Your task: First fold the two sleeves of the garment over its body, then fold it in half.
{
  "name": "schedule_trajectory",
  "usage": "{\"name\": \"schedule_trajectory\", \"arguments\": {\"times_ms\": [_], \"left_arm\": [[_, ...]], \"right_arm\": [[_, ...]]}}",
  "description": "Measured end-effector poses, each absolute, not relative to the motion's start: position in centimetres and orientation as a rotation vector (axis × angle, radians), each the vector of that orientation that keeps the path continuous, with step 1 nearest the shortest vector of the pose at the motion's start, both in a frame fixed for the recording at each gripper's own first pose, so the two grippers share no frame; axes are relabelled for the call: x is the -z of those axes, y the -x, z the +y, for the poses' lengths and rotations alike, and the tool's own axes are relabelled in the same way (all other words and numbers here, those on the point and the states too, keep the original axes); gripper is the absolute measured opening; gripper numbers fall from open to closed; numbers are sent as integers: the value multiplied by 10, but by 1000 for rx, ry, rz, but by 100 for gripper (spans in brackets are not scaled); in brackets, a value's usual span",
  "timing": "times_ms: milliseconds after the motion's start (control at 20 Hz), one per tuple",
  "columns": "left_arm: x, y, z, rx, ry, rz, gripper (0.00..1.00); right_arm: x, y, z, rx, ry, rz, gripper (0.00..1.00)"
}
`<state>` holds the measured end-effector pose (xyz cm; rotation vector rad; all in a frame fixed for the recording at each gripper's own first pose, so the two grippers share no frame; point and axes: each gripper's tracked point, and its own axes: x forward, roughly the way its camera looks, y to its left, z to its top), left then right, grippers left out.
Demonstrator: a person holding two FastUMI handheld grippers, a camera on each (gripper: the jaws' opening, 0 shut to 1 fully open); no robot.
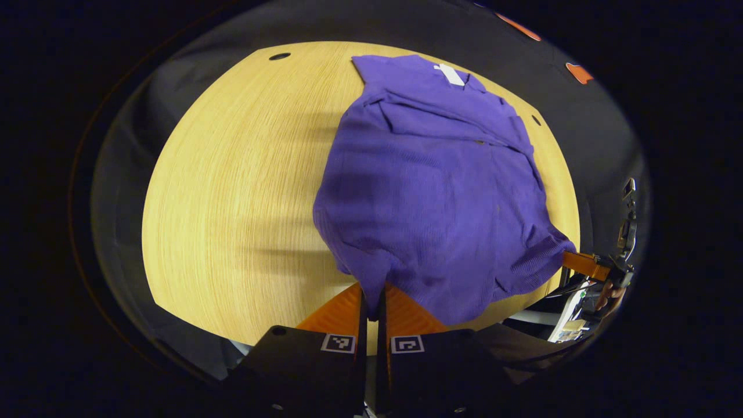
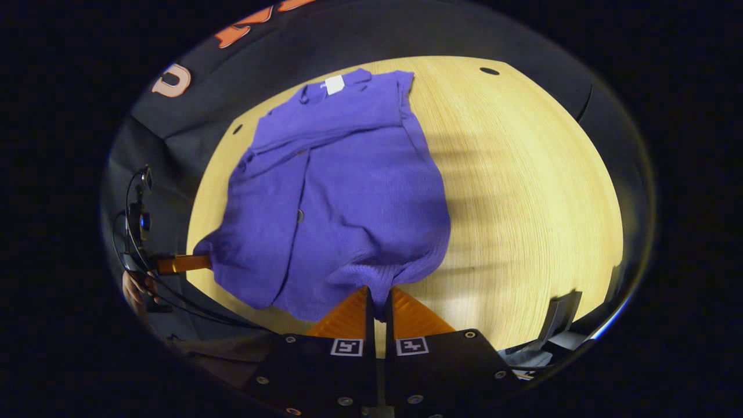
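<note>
On woodgrain table (image 1: 232, 191), ribbed purple garment (image 1: 435, 191), apparently tong-pinched.

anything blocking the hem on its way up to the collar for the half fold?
Nothing visible. Both grippers, left gripper and right gripper, already pinch the purple cardigan at its hem, and the garment's body up to the collar plus the wooden table beside it look bare.

Both views low at near table (image 1: 232, 191) edge, facing across, sharing garment (image 1: 435, 191)
</note>
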<state>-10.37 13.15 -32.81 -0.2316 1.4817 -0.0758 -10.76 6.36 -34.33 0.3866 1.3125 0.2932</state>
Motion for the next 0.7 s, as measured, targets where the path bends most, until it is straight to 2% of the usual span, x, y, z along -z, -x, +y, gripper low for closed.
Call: {"name": "schedule_trajectory", "arguments": {"times_ms": [450,700], "left_arm": [[271,14,130,193,65,1348,8],[241,-42,129,217,-4,1262,8]], "right_arm": [[290,33,53,-334,-377,1169,6],[266,-8,49,-351,-314,1088,6]]}}
